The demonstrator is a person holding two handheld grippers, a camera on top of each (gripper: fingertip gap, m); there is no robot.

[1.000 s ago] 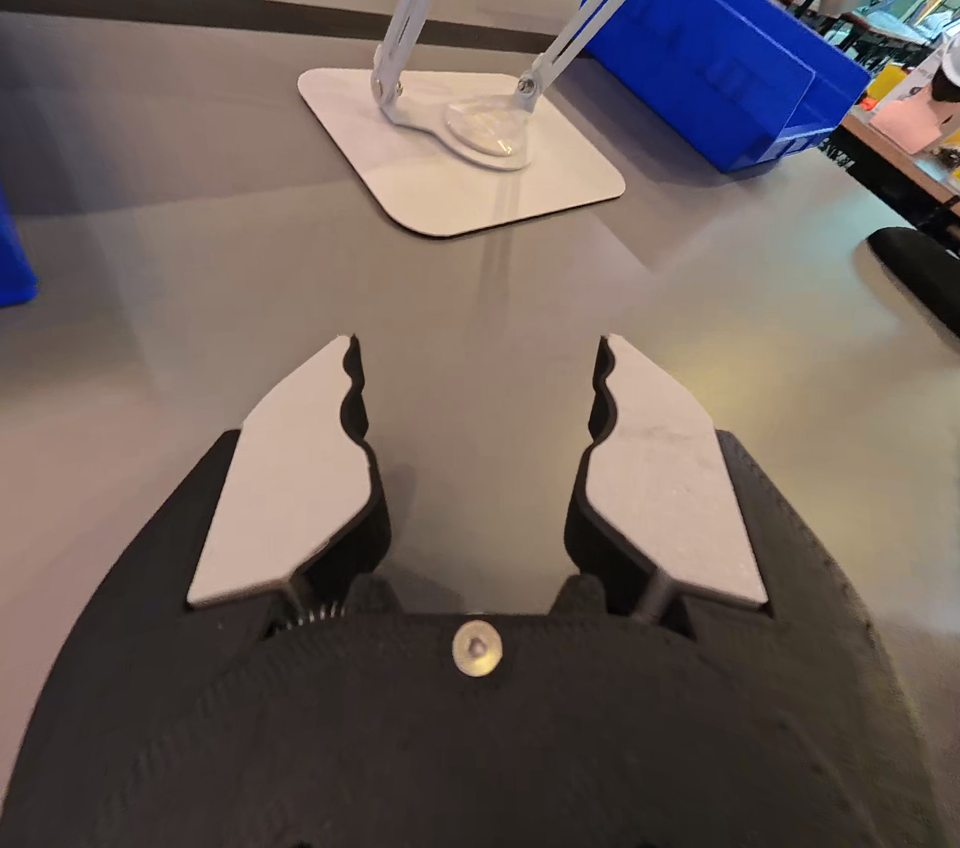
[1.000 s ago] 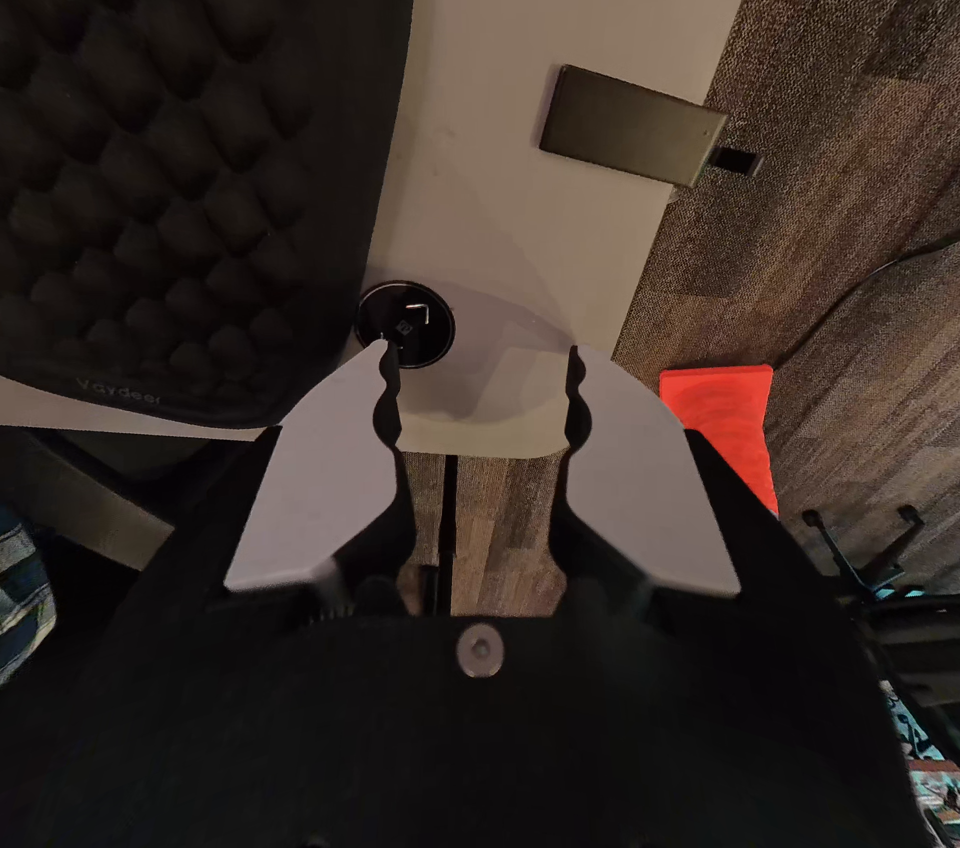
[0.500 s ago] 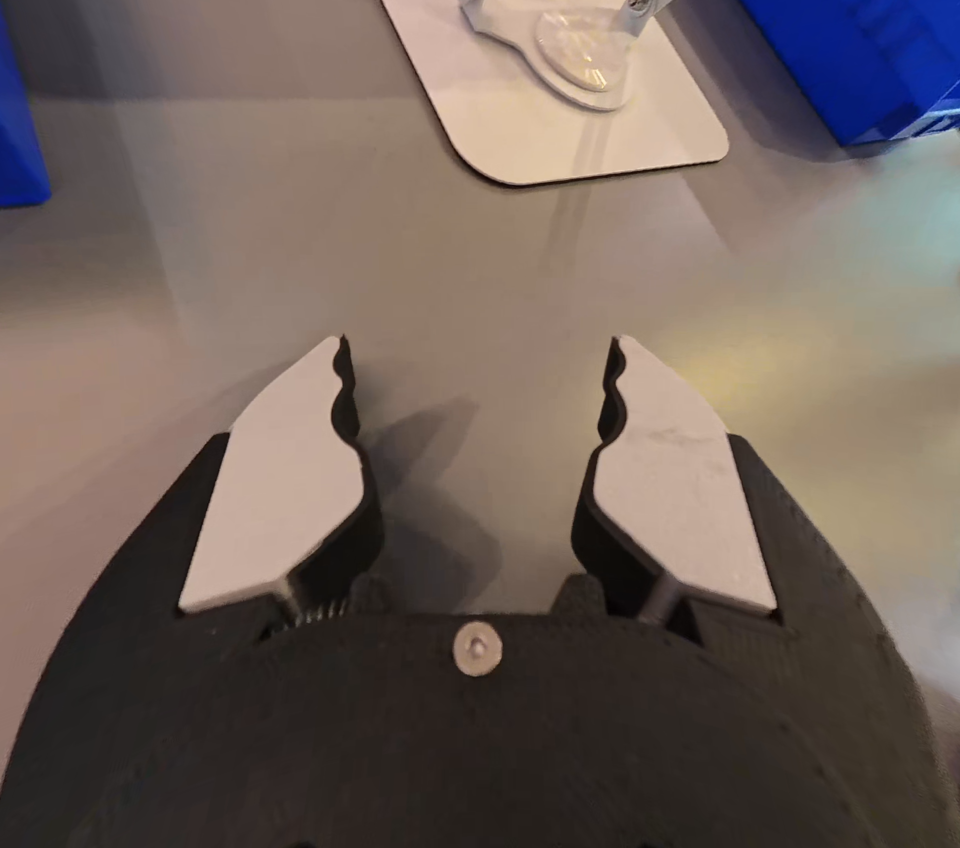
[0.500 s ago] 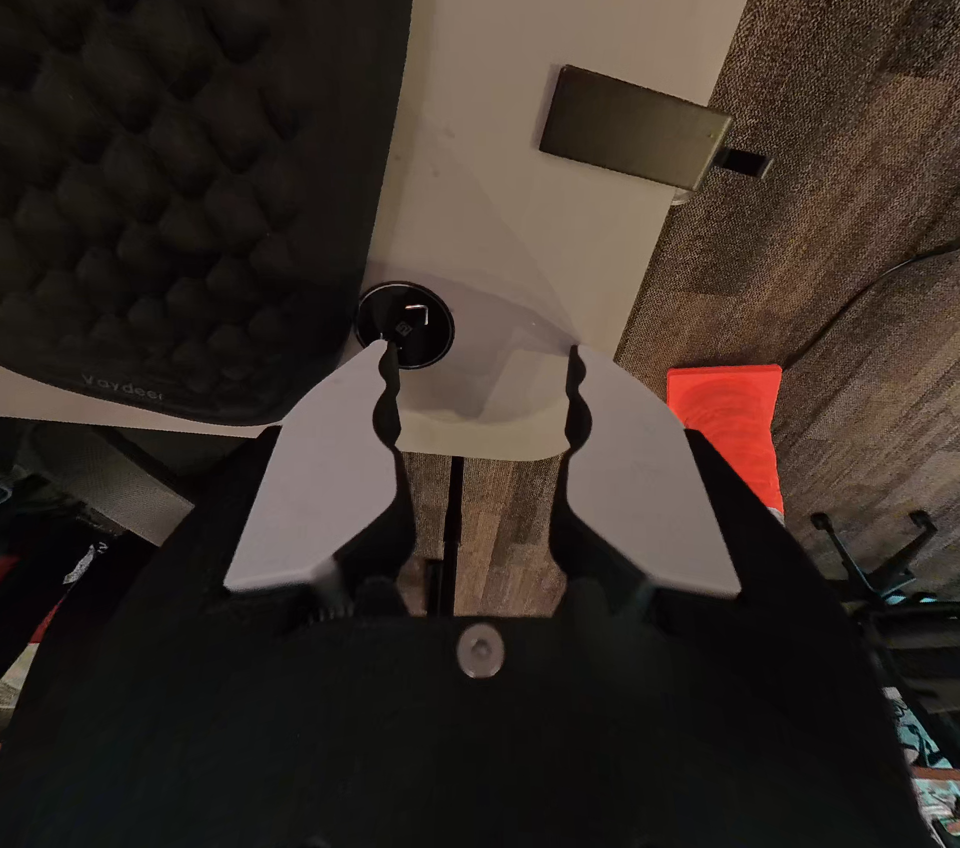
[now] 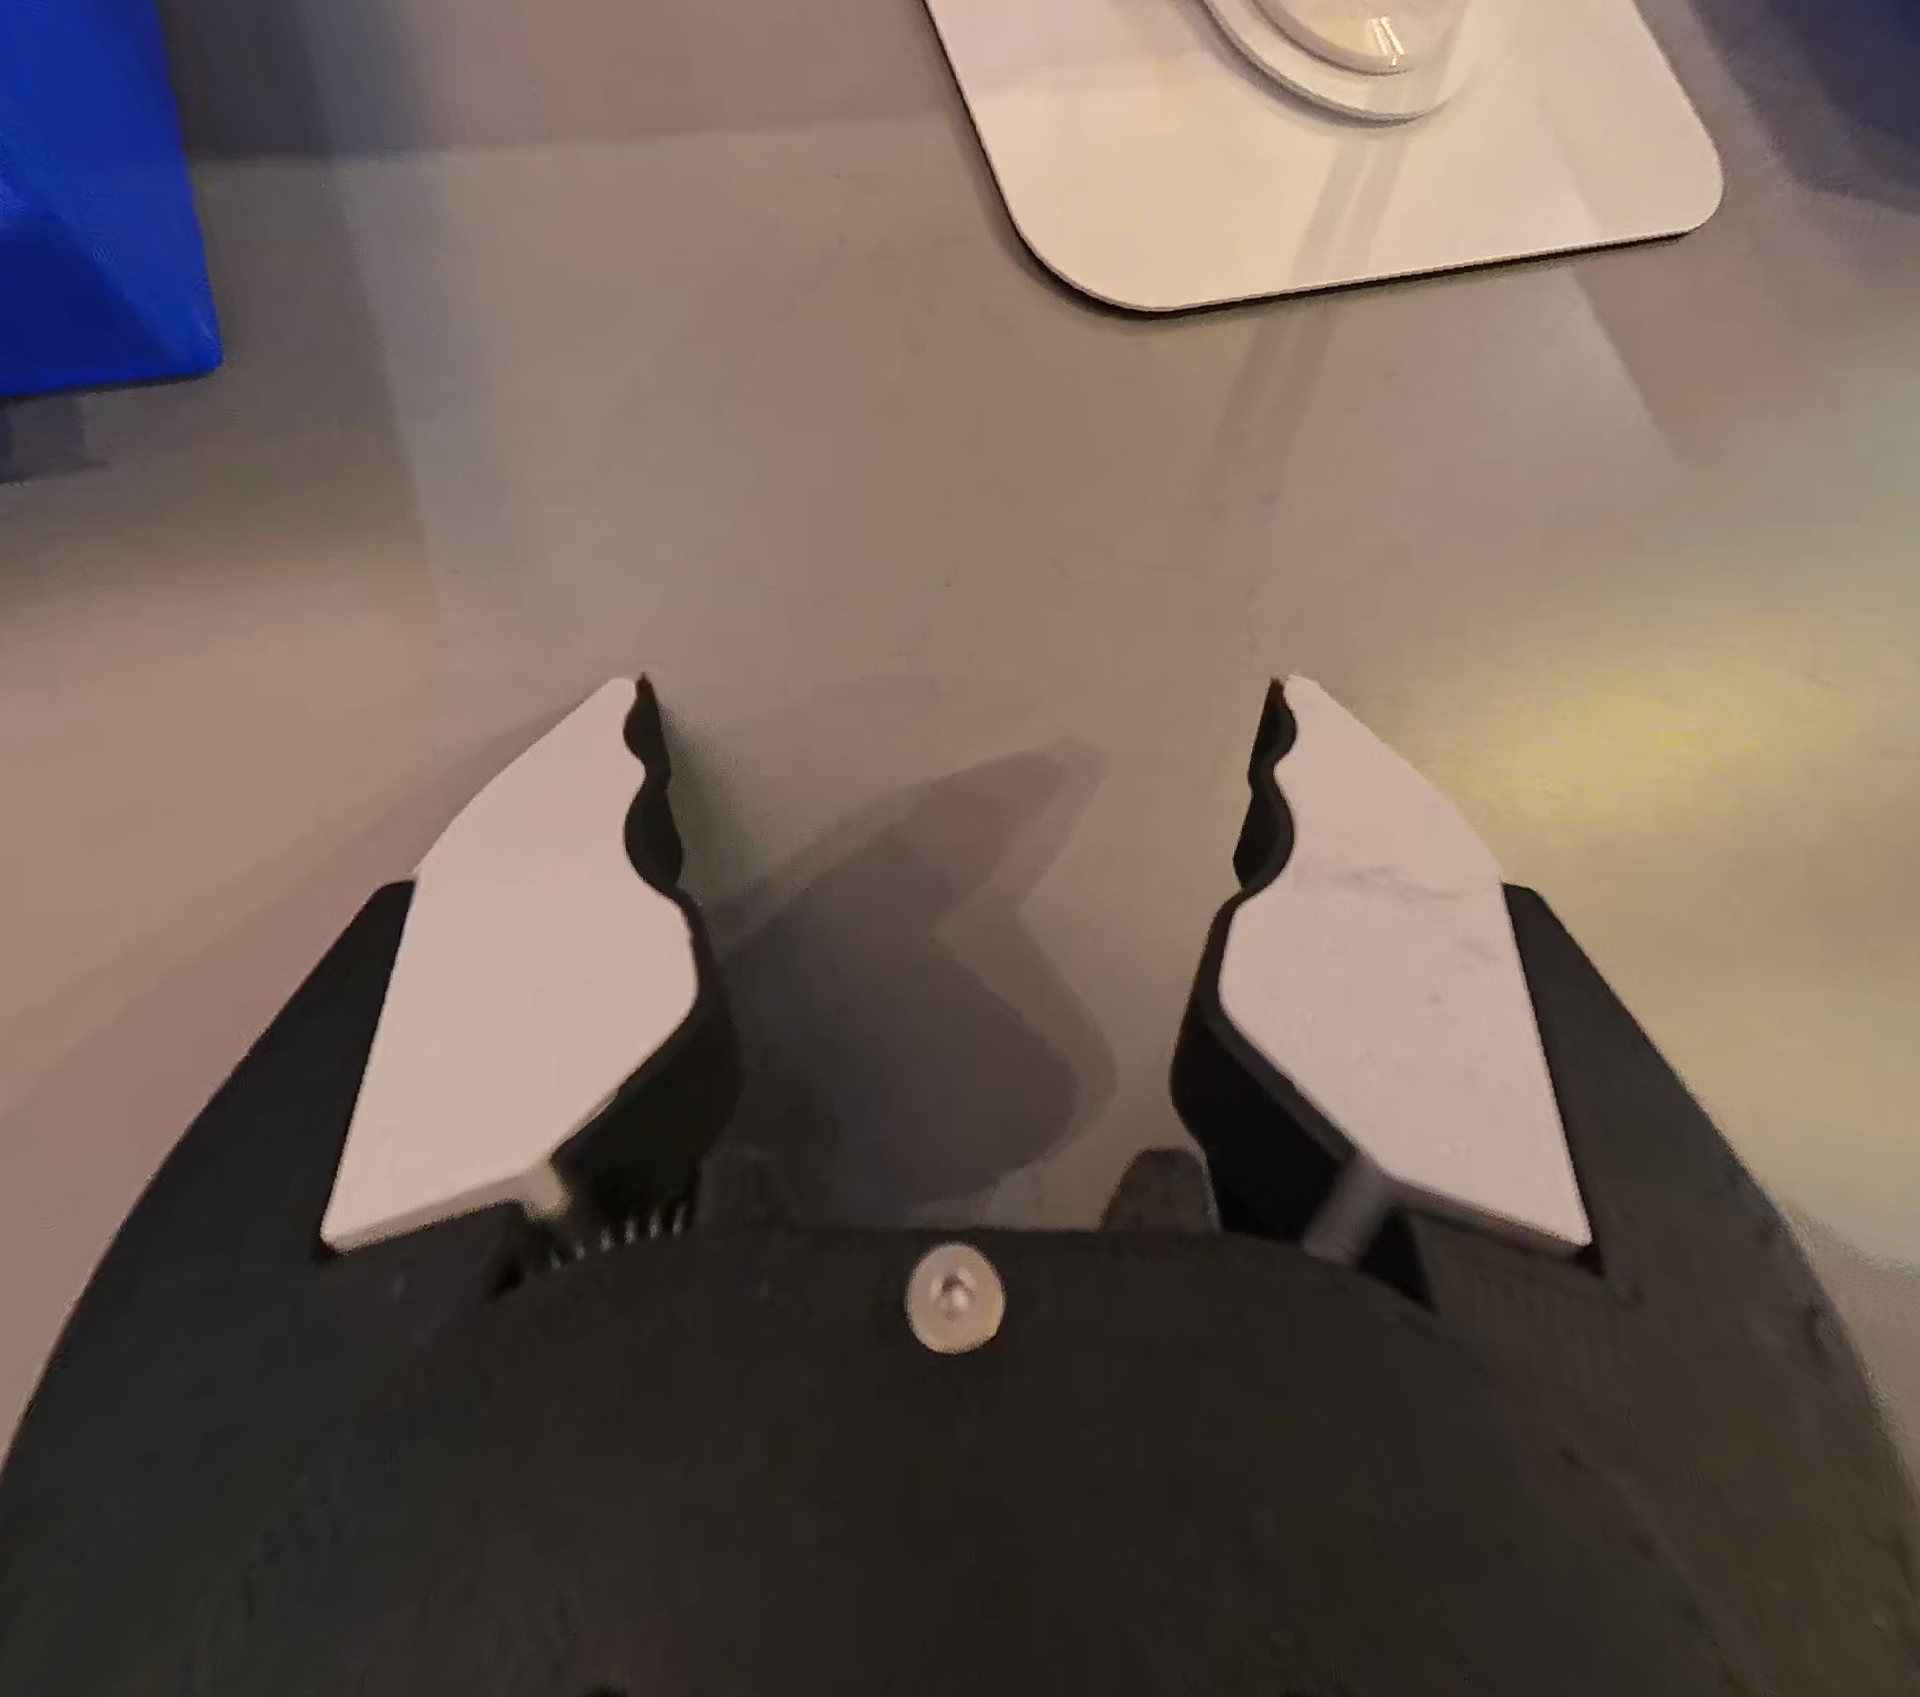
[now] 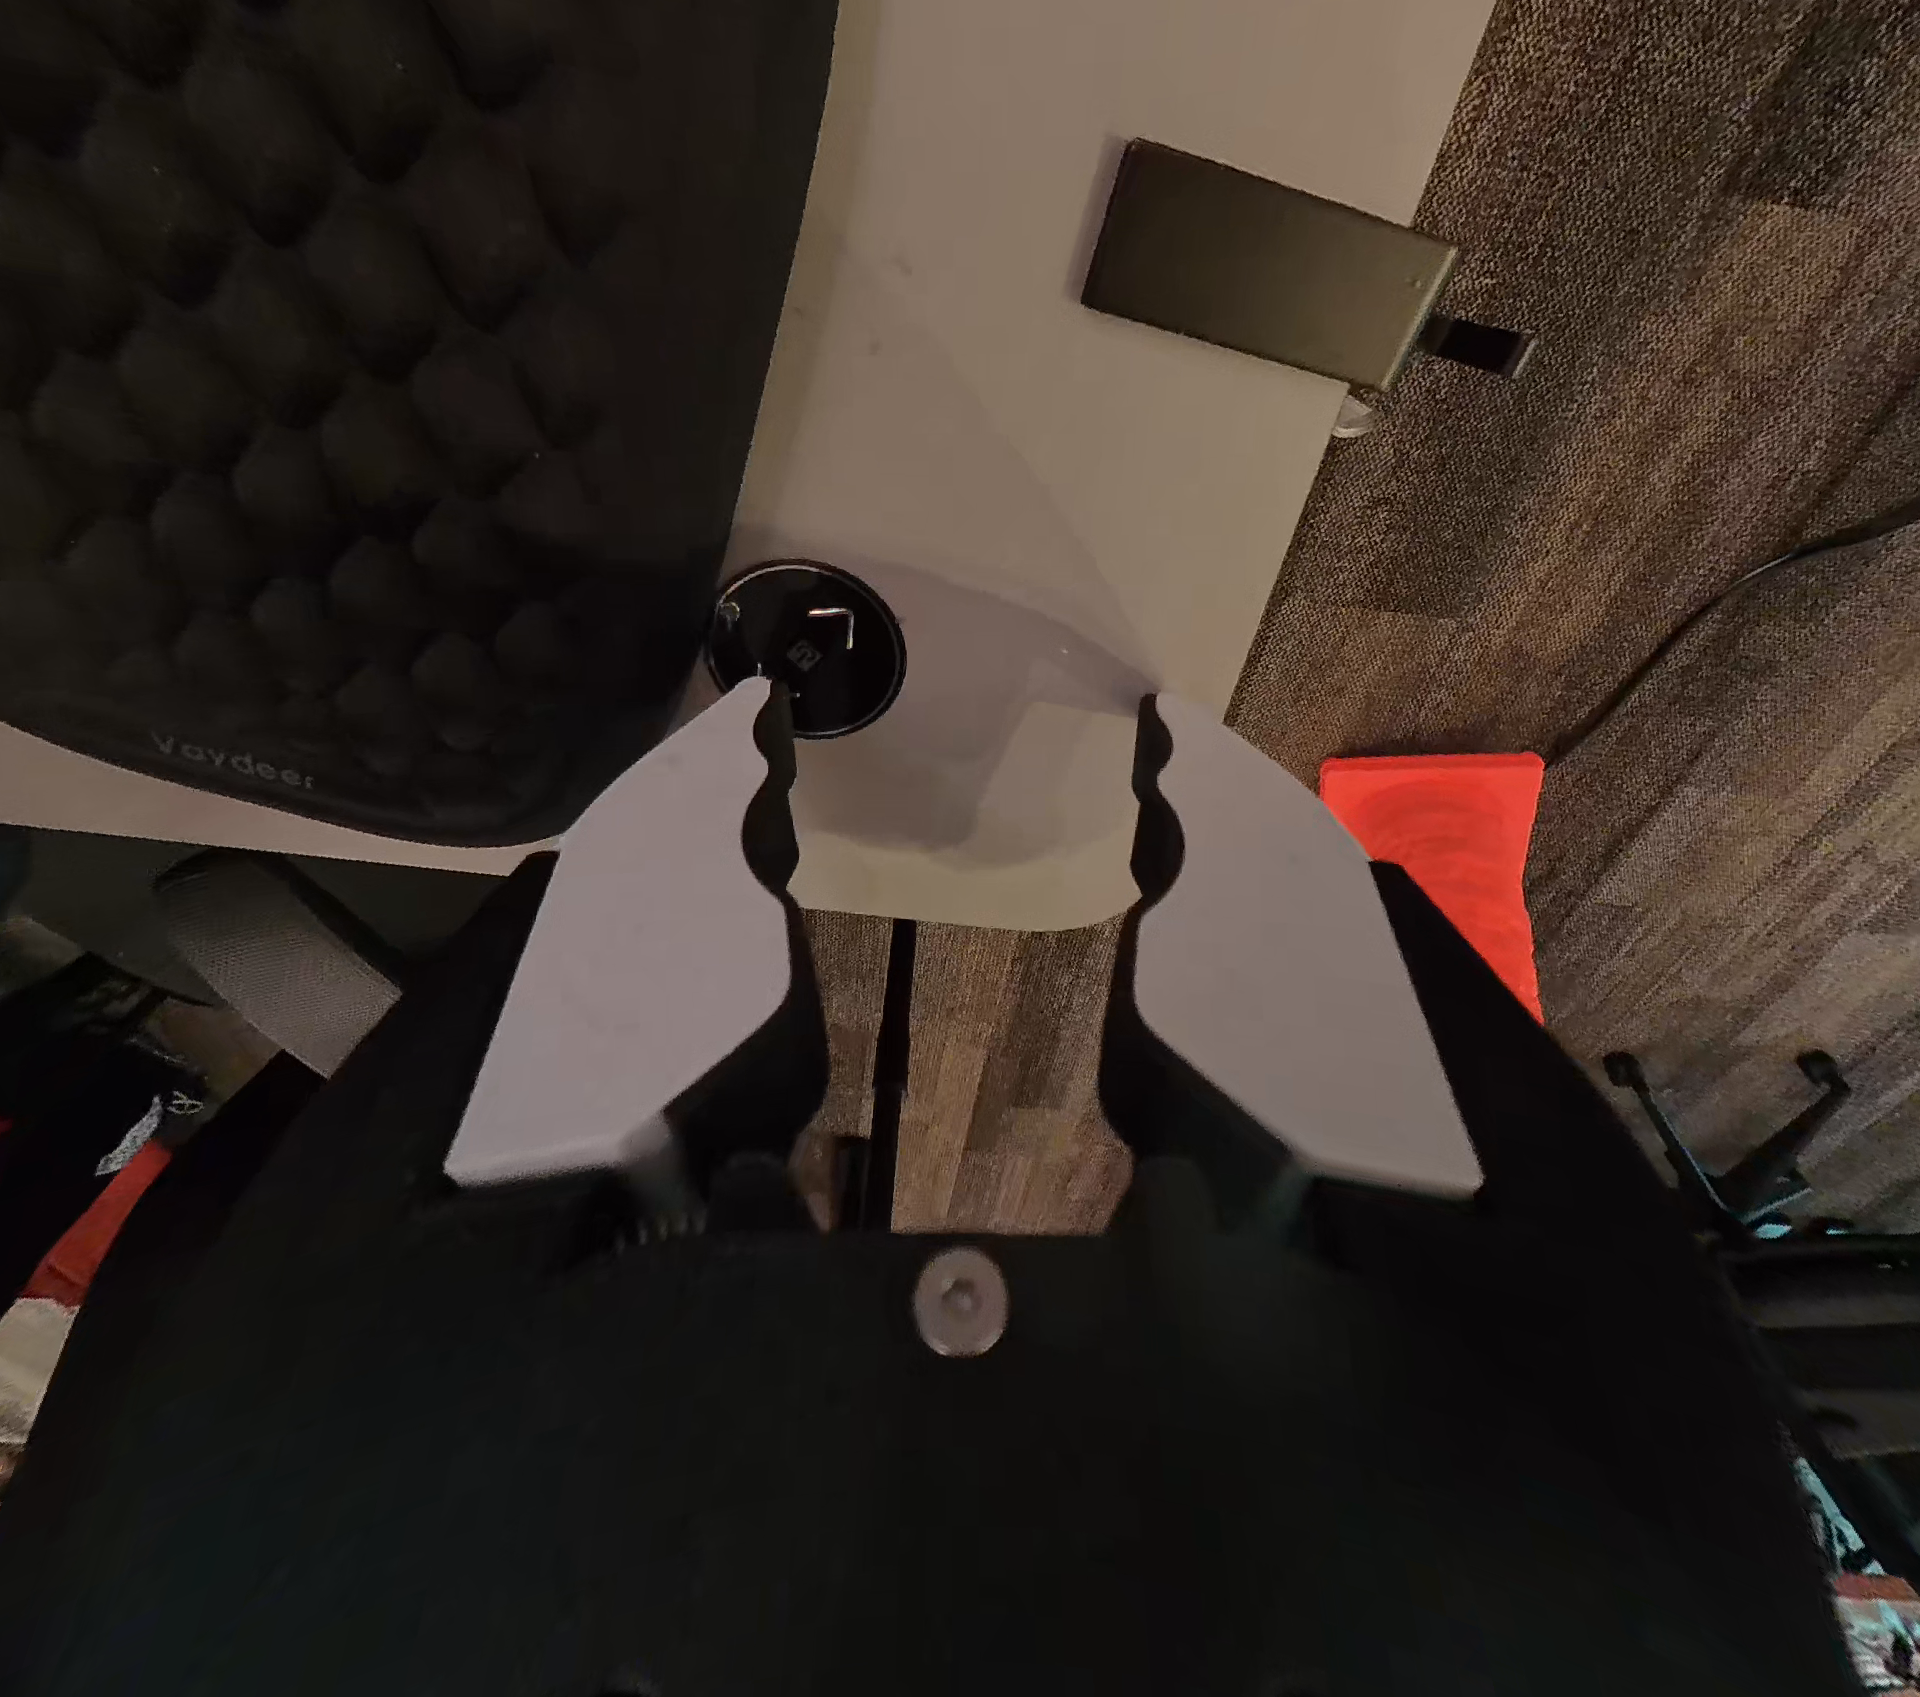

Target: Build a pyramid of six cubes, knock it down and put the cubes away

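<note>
No cubes in sight in either view. Left gripper [image 5: 961, 691] fingers spread wide over bare table [image 5: 935, 504], right gripper [image 6: 951, 702] narrower, both empty (stand base [image 5: 1299, 89] at 1 o'clock). I'd find a cube before lowering.

We list: grey table [image 5: 727, 400], white stand base [image 5: 1299, 120], blue bin [image 5: 83, 89]; white desk [image 6: 1143, 37], black cushion [image 6: 364, 245], brown carpet [image 6: 1662, 297].

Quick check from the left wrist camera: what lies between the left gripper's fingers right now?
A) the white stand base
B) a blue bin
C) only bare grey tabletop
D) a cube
C: the left gripper stands open over bare grey table; the white stand base lies farther ahead.
</note>
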